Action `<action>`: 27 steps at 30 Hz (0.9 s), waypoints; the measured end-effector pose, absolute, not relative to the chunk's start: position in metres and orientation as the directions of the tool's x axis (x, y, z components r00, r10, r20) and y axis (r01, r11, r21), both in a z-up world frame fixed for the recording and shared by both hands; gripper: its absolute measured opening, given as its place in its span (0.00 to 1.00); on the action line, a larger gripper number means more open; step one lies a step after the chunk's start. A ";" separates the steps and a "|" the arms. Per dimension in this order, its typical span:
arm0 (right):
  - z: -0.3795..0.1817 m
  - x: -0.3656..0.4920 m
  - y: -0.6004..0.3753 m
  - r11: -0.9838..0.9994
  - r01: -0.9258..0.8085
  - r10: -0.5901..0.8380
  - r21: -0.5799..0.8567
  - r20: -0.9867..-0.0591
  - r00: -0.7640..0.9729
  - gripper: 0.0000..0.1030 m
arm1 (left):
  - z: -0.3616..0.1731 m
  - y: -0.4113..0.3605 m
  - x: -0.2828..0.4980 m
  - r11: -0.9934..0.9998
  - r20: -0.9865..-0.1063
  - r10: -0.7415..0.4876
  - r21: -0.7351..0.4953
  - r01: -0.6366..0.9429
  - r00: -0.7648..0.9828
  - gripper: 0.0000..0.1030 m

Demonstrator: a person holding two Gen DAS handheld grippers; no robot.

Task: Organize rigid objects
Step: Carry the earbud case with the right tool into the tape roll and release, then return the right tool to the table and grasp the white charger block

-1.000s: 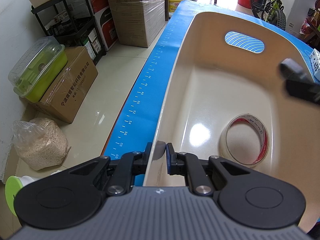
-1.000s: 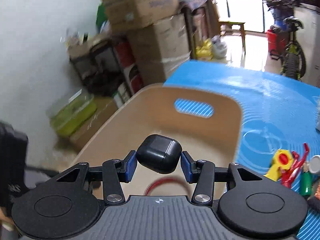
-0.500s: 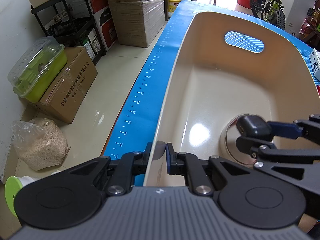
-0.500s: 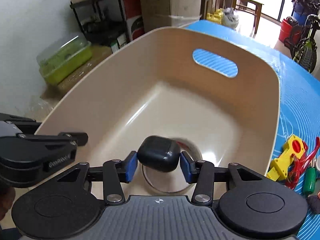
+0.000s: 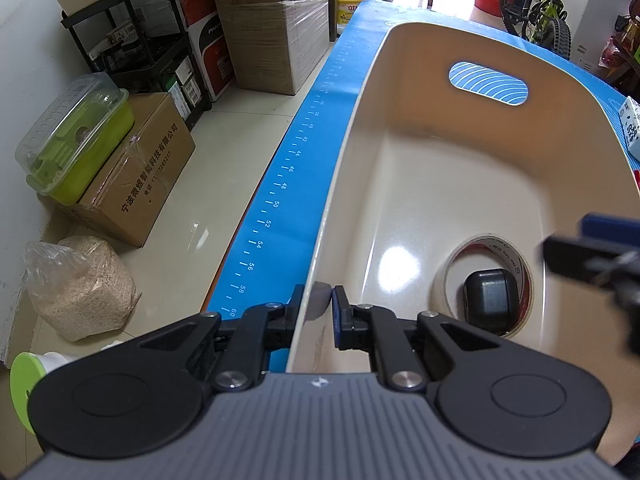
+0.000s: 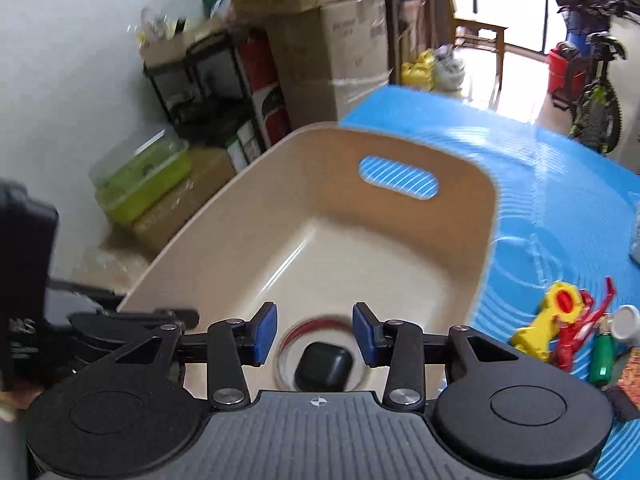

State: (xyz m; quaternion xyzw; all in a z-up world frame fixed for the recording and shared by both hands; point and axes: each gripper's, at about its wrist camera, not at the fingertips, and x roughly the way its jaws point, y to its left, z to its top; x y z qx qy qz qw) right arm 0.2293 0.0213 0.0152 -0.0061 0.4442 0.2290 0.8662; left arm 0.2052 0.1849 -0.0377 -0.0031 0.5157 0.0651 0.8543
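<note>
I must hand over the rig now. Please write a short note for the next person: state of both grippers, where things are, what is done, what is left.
Left gripper: jaws shut on the beige bin rim, steadying it.
Right gripper: jaws open, empty, above the bin.
Done: black case lies inside the tape roll on the bin floor.
Left: yellow toy, red tool and green bottle wait on the blue mat.

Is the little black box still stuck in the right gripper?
No, the right gripper is open with nothing between its fingers, and the black box lies inside the tape roll in the tub.
</note>
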 end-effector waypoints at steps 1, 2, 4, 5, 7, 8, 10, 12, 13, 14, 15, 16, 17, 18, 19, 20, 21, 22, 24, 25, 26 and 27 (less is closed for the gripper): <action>0.021 0.228 0.014 0.901 -0.389 0.388 0.195 -0.762 0.519 0.54 | -0.038 0.185 0.205 0.991 -0.882 0.108 0.062 -0.114 0.459 0.14; 0.025 0.227 0.007 0.907 -0.374 0.383 0.195 -0.751 0.537 0.61 | -0.038 0.185 0.205 0.991 -0.882 0.108 0.062 -0.114 0.459 0.14; 0.034 0.225 -0.009 0.919 -0.343 0.370 0.194 -0.724 0.582 0.65 | -0.038 0.185 0.205 0.991 -0.882 0.108 0.062 -0.115 0.459 0.14; 0.037 0.224 -0.017 0.925 -0.329 0.361 0.191 -0.716 0.597 0.65 | -0.038 0.185 0.205 0.991 -0.882 0.108 0.062 -0.115 0.459 0.15; 0.040 0.223 -0.033 0.937 -0.298 0.335 0.183 -0.710 0.619 0.65 | -0.038 0.185 0.205 0.991 -0.882 0.108 0.062 -0.114 0.459 0.15; 0.040 0.222 -0.041 0.943 -0.282 0.320 0.176 -0.709 0.629 0.65 | -0.038 0.185 0.205 0.992 -0.882 0.108 0.062 -0.115 0.459 0.15; 0.037 0.223 -0.058 0.957 -0.248 0.280 0.153 -0.715 0.641 0.65 | -0.038 0.185 0.205 0.992 -0.882 0.108 0.062 -0.114 0.459 0.15; 0.029 0.223 -0.076 0.969 -0.208 0.240 0.135 -0.730 0.640 0.65 | -0.038 0.185 0.205 0.992 -0.882 0.108 0.062 -0.114 0.459 0.15; 0.024 0.224 -0.084 0.973 -0.189 0.221 0.129 -0.739 0.636 0.65 | -0.038 0.185 0.205 0.991 -0.882 0.108 0.062 -0.115 0.459 0.15; 0.017 0.224 -0.091 0.978 -0.172 0.203 0.120 -0.748 0.632 0.65 | -0.038 0.185 0.205 0.991 -0.882 0.108 0.062 -0.114 0.459 0.15; 0.011 0.224 -0.096 0.981 -0.159 0.187 0.110 -0.755 0.629 0.65 | -0.038 0.185 0.205 0.991 -0.882 0.108 0.062 -0.115 0.459 0.15; 0.005 0.224 -0.102 0.984 -0.148 0.171 0.099 -0.763 0.624 0.65 | -0.038 0.185 0.205 0.991 -0.882 0.108 0.062 -0.115 0.459 0.15; -0.003 0.223 -0.107 0.986 -0.138 0.158 0.091 -0.771 0.617 0.65 | -0.038 0.185 0.205 0.991 -0.882 0.108 0.062 -0.115 0.459 0.15; -0.011 0.223 -0.111 0.988 -0.128 0.146 0.085 -0.781 0.607 0.65 | -0.038 0.185 0.205 0.992 -0.882 0.108 0.062 -0.114 0.459 0.15; -0.018 0.223 -0.114 0.989 -0.121 0.139 0.082 -0.792 0.595 0.65 | -0.037 0.185 0.205 0.992 -0.882 0.108 0.062 -0.114 0.459 0.15; -0.027 0.223 -0.118 0.990 -0.111 0.134 0.086 -0.805 0.578 0.65 | -0.037 0.185 0.205 0.992 -0.882 0.108 0.062 -0.114 0.459 0.15; -0.033 0.224 -0.120 0.990 -0.104 0.135 0.092 -0.813 0.566 0.65 | -0.037 0.185 0.205 0.992 -0.882 0.108 0.062 -0.114 0.459 0.15; -0.039 0.226 -0.122 0.990 -0.099 0.136 0.097 -0.820 0.556 0.65 | -0.037 0.185 0.205 0.992 -0.882 0.108 0.062 -0.114 0.459 0.15; -0.052 0.228 -0.124 0.991 -0.084 0.130 0.101 -0.836 0.533 0.65 | -0.037 0.185 0.205 0.991 -0.882 0.108 0.062 -0.114 0.459 0.15; -0.058 0.230 -0.125 0.992 -0.079 0.127 0.100 -0.843 0.523 0.65 | -0.037 0.185 0.205 0.991 -0.882 0.108 0.062 -0.114 0.458 0.15; -0.063 0.230 -0.124 0.992 -0.078 0.123 0.096 -0.848 0.516 0.65 | -0.037 0.185 0.205 0.992 -0.882 0.108 0.062 -0.114 0.459 0.15; -0.067 0.230 -0.124 0.993 -0.077 0.116 0.090 -0.852 0.511 0.65 | -0.037 0.185 0.205 0.992 -0.882 0.108 0.062 -0.114 0.459 0.15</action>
